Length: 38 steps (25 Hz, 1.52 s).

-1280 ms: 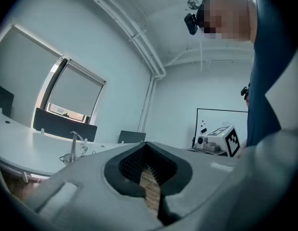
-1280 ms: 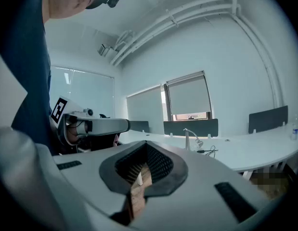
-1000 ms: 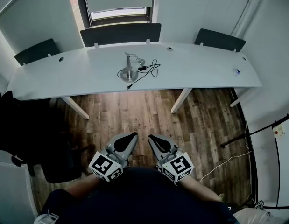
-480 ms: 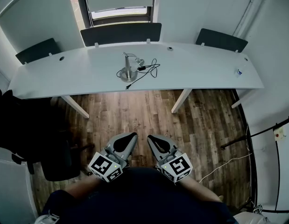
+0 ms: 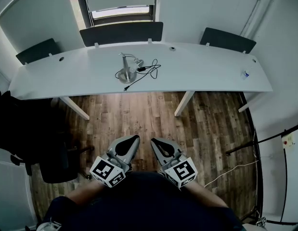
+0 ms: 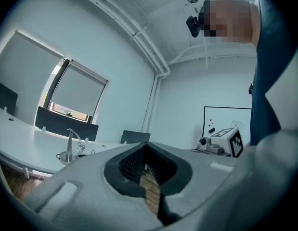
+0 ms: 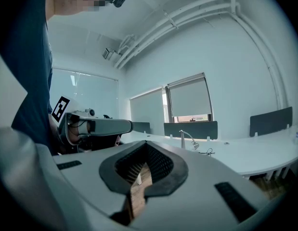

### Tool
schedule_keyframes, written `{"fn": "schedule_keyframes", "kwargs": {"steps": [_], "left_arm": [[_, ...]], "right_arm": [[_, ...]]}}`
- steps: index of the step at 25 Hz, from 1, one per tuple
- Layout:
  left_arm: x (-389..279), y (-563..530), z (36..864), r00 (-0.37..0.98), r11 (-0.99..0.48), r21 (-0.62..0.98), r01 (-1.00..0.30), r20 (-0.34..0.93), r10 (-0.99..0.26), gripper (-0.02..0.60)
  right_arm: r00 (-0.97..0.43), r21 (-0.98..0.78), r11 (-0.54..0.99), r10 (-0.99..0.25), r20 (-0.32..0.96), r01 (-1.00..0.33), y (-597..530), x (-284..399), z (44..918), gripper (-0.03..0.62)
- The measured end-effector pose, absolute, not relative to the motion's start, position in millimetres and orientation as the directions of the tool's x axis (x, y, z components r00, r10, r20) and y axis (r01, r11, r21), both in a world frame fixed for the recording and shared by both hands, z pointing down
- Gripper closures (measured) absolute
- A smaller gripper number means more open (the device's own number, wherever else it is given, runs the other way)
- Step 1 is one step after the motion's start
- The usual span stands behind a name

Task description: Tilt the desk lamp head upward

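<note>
A small silver desk lamp (image 5: 125, 70) with a round base and a bent neck stands on the long white desk (image 5: 201, 73), its head drooping toward the right; a black cable (image 5: 148, 71) coils beside it. The lamp (image 6: 70, 146) shows small in the left gripper view and again as the lamp (image 7: 186, 139) in the right gripper view. My left gripper (image 5: 130, 142) and right gripper (image 5: 157, 144) are held close to my body over the wooden floor, far short of the desk. Both are shut with nothing between the jaws.
Dark partition panels (image 5: 121, 32) stand behind the desk, with a window blind above. A small bottle (image 5: 244, 73) sits at the desk's right end. A black chair and bag (image 5: 23, 129) stand at the left. Cables (image 5: 235, 165) run on the floor at the right.
The desk and lamp have slid slightly up and left in the head view as I move forward. Both grippers stay shut, side by side.
</note>
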<state>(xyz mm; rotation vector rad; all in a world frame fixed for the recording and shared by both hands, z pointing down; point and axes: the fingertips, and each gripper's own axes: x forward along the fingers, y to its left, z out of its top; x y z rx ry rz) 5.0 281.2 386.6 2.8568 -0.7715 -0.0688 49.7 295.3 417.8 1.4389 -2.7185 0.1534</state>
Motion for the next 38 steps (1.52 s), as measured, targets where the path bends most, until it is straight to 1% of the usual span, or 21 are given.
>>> {"fn": "schedule_keyframes", "kwargs": {"steps": [8,13,19,27,30,34,38], "left_arm": [[21.6,281.1,394.4,0.840,-0.823,0.194,-0.534,0.010,-0.543,0.588],[24.6,268.8,398.8,0.842,-0.827,0.181,-0.532,0.015,-0.539,0.588],[28.2,231.4,407.3,0.848,-0.832,0.190,-0.521,0.004,-0.530,0.588],[21.5,135.5,403.9,0.863,-0.842,0.226,-0.490,-0.014,-0.505,0.588],[9.5,86.6,399.0,0.864,-0.844,0.228,-0.485,-0.020,-0.503,0.588],[-13.0,19.2,398.3,0.866,-0.840,0.244,-0.484,0.001,-0.499,0.588],[-28.9,-40.5,402.4,0.879,-0.857,0.217,-0.467,0.006,-0.478,0.588]], "right_arm": [[-0.580,-0.084,0.574,-0.807,0.114,-0.815,295.8,73.5,431.5,0.586],[-0.588,-0.082,0.583,-0.799,0.123,-0.809,279.4,73.8,433.9,0.586],[-0.559,-0.072,0.554,-0.819,0.131,-0.829,246.4,83.0,439.6,0.586],[-0.520,-0.051,0.519,-0.841,0.147,-0.853,155.5,75.4,435.8,0.586],[-0.496,-0.049,0.495,-0.854,0.159,-0.868,109.2,70.5,436.1,0.585],[-0.464,-0.047,0.463,-0.870,0.167,-0.885,41.8,56.8,429.3,0.586],[-0.431,-0.031,0.433,-0.885,0.176,-0.901,-17.7,44.4,423.3,0.585]]}}
